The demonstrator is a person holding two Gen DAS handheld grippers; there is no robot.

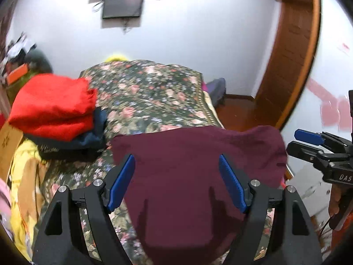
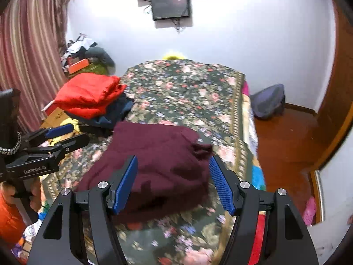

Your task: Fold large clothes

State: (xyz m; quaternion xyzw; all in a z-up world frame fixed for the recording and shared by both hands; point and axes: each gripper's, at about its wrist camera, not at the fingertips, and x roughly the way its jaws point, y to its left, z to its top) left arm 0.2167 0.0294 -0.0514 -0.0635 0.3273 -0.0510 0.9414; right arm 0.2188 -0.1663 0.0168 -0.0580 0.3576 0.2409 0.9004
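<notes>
The maroon garment lies folded on the near part of the floral bedspread, right of the red folded pile, while both the left gripper and right gripper hover above it with jaws apart, holding nothing, seemingly poised to tidy it.

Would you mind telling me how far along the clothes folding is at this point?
Done, apparently: a red garment sits folded on a dark blue one at the bed's left edge. In hand: nothing is gripped; the left gripper and right gripper are both open above the maroon garment, which lies compactly folded. Left: probably moving it to the stack; yellow clothing beside the bed may remain.
</notes>
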